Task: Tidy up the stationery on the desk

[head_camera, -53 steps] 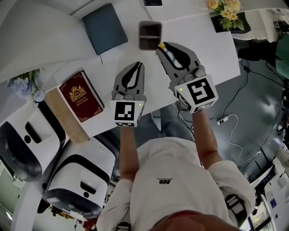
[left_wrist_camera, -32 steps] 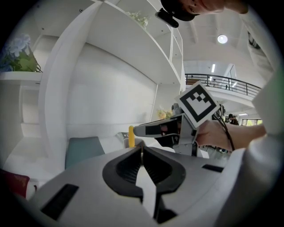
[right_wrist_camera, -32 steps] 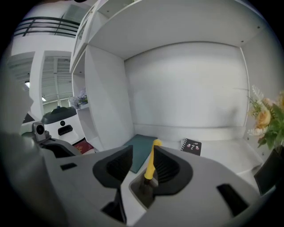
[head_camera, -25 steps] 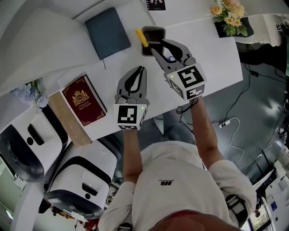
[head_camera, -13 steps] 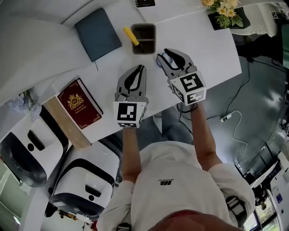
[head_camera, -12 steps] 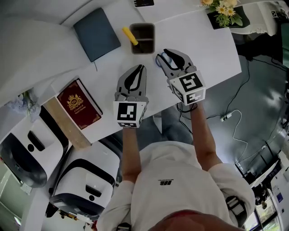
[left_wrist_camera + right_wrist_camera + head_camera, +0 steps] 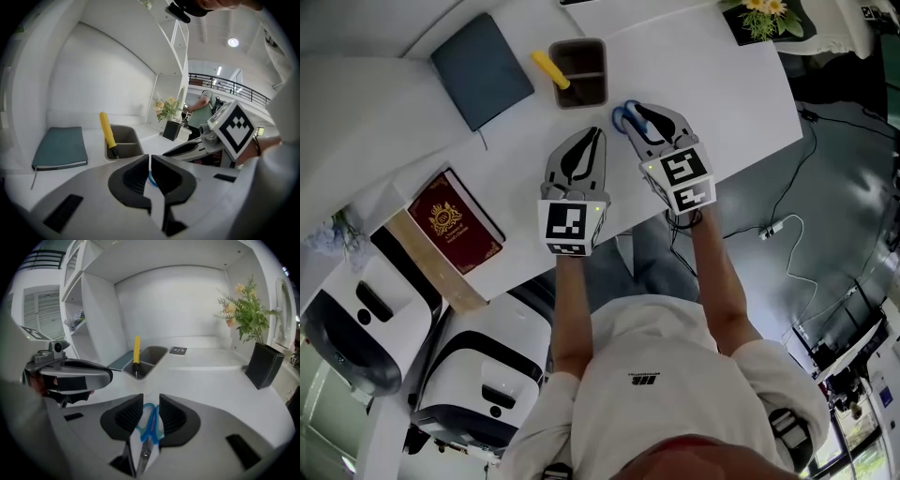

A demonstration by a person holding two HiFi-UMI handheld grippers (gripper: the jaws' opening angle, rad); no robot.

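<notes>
we find the right gripper (image 7: pixel 151 400) down at the desk (image 7: pixel 727 89), its jaws set either side of the blue handle loops of the scissors (image 7: pixel 151 423). those jaws have just been closing. the pads now appear to bear on the loops from both sides, so we record them as clamped on the scissors, if only lightly. the scissors lie flat on the desk, blades pointing back toward the person, near the brown organiser (image 7: pixel 602 73). a yellow-handled tool (image 7: pixel 549 68) already stands in that organiser. the left gripper (image 7: pixel 150 163) hangs beside the right one, jaws together with nothing between them.

in our judgement the step in hand is securing the scissors for transfer to the organiser. we recommend:
- finishing the squeeze until both loops sit firm against the pads, since rounded plastic can slip or swivel
- lifting straight up before travelling, so the blades clear the desk without dragging
- letting the blades hang down and entering the organiser blades first, in the compartment away from the yellow-handled tool
- keeping the left gripper out of the path, or bringing it to steady the organiser if it shifts
</notes>
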